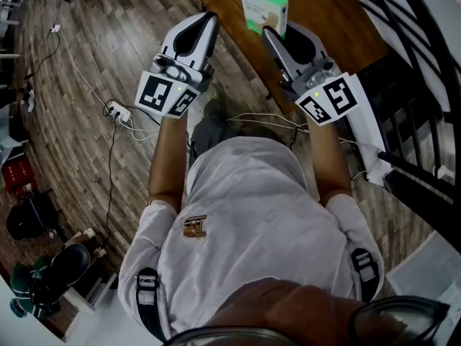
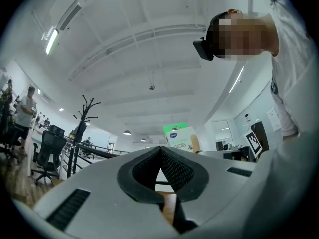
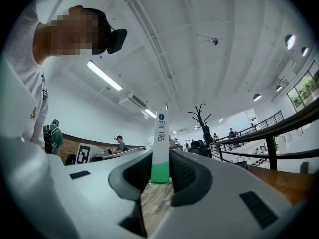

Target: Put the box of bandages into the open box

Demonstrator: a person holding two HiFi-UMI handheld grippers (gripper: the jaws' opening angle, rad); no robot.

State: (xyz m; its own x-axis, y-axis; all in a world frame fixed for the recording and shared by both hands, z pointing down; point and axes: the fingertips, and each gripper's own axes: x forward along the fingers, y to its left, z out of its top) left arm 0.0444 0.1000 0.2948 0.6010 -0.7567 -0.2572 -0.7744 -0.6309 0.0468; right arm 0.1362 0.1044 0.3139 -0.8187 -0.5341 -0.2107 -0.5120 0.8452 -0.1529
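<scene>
The box of bandages (image 1: 263, 4), white and green, is held up in the air over the wooden table's near edge. My right gripper (image 1: 273, 32) is shut on its lower end. In the right gripper view the box (image 3: 161, 143) stands edge-on and upright between the black pads (image 3: 182, 172). My left gripper (image 1: 209, 17) is just left of it, shut with nothing in it; its pads (image 2: 172, 167) meet at the tip. From the left gripper view the box (image 2: 181, 136) shows beyond the jaws. No open box is in view.
A brown wooden table (image 1: 328, 20) lies ahead of me. A dark railing (image 1: 421, 63) runs along the right. Cables and a power strip (image 1: 119, 112) lie on the wood floor at the left, with an office chair (image 1: 65, 265) at the lower left.
</scene>
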